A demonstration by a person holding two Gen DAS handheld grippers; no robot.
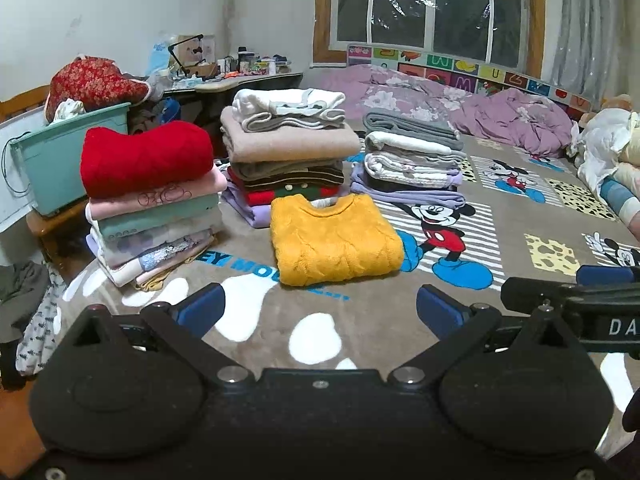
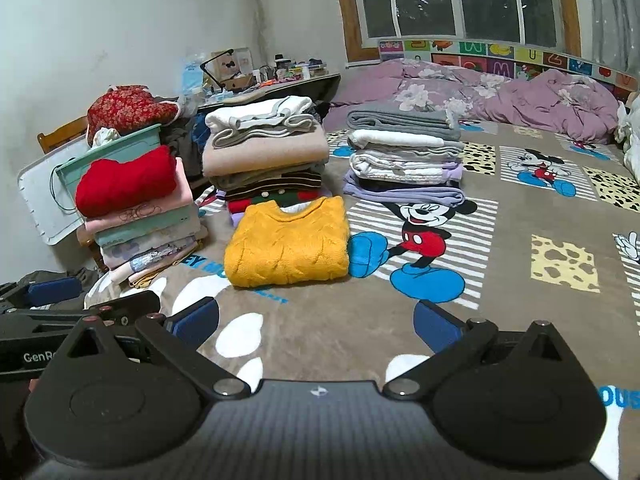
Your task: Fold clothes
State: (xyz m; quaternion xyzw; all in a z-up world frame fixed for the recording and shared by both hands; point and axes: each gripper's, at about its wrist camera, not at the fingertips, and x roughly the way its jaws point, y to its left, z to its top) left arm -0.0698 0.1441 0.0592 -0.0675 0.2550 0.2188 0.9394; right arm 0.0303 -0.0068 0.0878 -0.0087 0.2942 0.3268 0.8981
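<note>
**Mia:** What is lying on the bed blanket?

**Ben:** A yellow sweater is lying there, all folded up into a neat square. Its neck hole is pointing toward the far edge of the blanket, where the window is.

**Mia:** Is anything touching it?

**Ben:** No gripper is touching it. The left gripper is hanging over the near edge of the blanket. Its jaws are standing wide open and are holding nothing. The right gripper is hanging just beside it, and its jaws are wide open too, with nothing in them.

**Mia:** What is sitting behind the sweater?

**Ben:** Three piles of folded clothes. The middle pile is standing right behind the sweater, with white and tan things on top. The left pile is sitting at the left edge of the blanket, and a red sweater is lying on top of it. The right pile is sitting farther right, with a gray thing on top.

**Mia:** I am seeing a mouse picture!

**Ben:** Yes, a cartoon mouse is showing on the blanket, just beside the yellow sweater on its right.

**Mia:** And past the piles?

**Ben:** A purple quilt is lying bunched up along the far edge of the bed. A green bin is sitting off the left edge of the bed, with a red flowery cushion resting on it.
</note>
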